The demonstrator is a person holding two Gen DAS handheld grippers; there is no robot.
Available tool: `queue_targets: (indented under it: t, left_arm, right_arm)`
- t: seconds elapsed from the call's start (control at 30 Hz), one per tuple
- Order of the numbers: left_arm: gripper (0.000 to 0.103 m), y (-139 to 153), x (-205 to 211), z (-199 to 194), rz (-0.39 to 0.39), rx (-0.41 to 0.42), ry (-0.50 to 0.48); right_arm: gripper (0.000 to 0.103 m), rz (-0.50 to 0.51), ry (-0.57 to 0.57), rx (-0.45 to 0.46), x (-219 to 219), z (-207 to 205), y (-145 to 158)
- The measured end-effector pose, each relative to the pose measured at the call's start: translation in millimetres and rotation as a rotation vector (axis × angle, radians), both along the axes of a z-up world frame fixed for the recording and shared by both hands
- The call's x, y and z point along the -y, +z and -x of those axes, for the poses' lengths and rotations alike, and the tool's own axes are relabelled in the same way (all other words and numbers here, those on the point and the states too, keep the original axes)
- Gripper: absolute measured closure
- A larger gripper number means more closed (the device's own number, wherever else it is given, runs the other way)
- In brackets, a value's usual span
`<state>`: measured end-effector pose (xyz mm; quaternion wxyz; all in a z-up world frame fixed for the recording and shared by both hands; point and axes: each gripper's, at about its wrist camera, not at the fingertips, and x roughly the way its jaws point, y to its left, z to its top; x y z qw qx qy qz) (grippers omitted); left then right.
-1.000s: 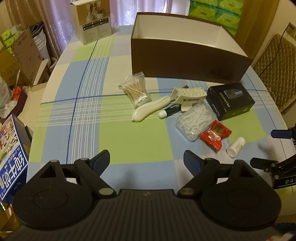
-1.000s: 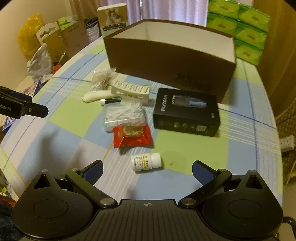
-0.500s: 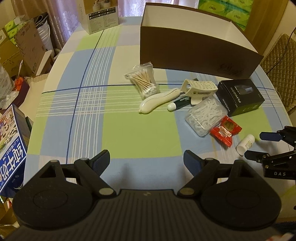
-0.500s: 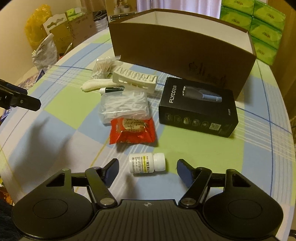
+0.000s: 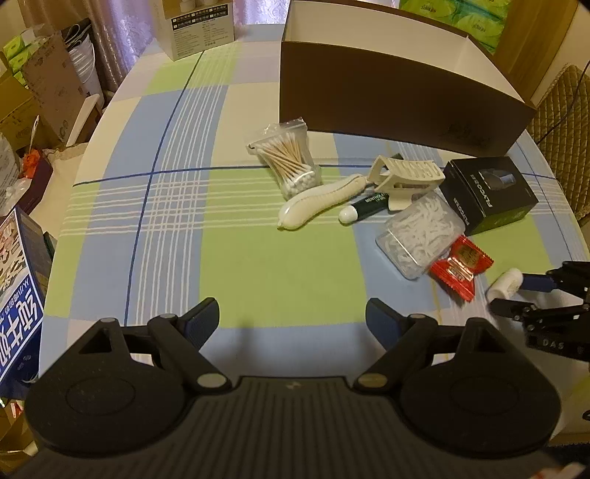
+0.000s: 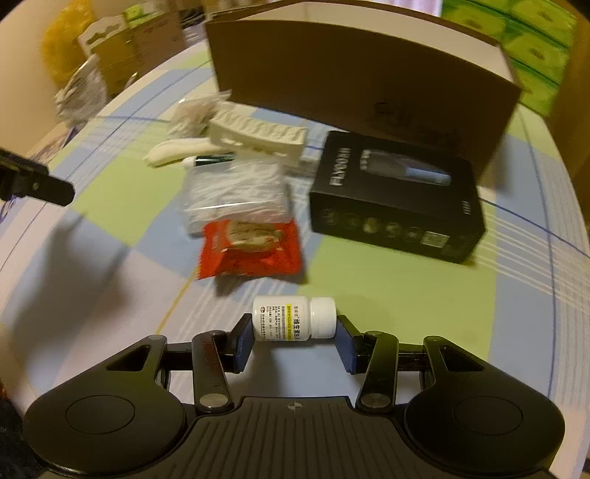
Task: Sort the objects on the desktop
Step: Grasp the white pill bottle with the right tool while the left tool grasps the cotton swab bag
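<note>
A small white pill bottle (image 6: 295, 322) lies on its side on the checked tablecloth, and my right gripper (image 6: 295, 344) is shut on it, one pad at each end. The left wrist view shows the same bottle (image 5: 505, 283) between the right gripper's fingers (image 5: 516, 294). My left gripper (image 5: 291, 320) hangs open over the near tablecloth, holding nothing. Ahead lie a red packet (image 6: 250, 247), a clear box of floss picks (image 5: 420, 232), a black carton (image 6: 398, 199), a cream clip (image 5: 405, 177), a lip balm (image 5: 365, 208), a white oblong device (image 5: 320, 202) and a bag of cotton swabs (image 5: 291, 162).
A large open brown box (image 5: 387, 95) stands behind the objects. A white product box (image 5: 202, 29) sits at the table's far left. Green tissue packs (image 6: 534, 44) are stacked behind, a quilted chair (image 5: 564, 121) is at the right, and cardboard boxes (image 5: 44, 84) stand beyond the left edge.
My right gripper moved forward and down to the pill bottle and its fingers narrowed from wide open onto the bottle's ends. The left gripper drifted slightly forward, still open.
</note>
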<state>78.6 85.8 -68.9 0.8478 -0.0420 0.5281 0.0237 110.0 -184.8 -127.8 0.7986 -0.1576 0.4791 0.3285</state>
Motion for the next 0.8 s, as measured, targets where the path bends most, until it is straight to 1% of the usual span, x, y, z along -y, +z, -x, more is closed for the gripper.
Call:
queue_targets:
  t: [0.23, 0.47, 0.67, 0.8]
  left_arm:
    - [0.019, -4, -6, -24, -0.002, 0.026, -0.012]
    - [0.022, -9, -14, -66, 0.0, 0.085, -0.027]
    - [0.024, -23, -17, -109, 0.004, 0.089, -0.04]
    - [0.029, -34, -22, -133, 0.035, 0.075, -0.031]
  right_arm:
    - [0.059, 0.007, -0.158, -0.014, 29, -22, 6]
    - [0.059, -0.013, -0.303, -0.015, 59, -42, 18]
    - [0.059, -0.029, -0.411, 0.008, 81, -63, 31]
    - [0.059, -0.025, -0.466, 0.021, 95, -73, 36]
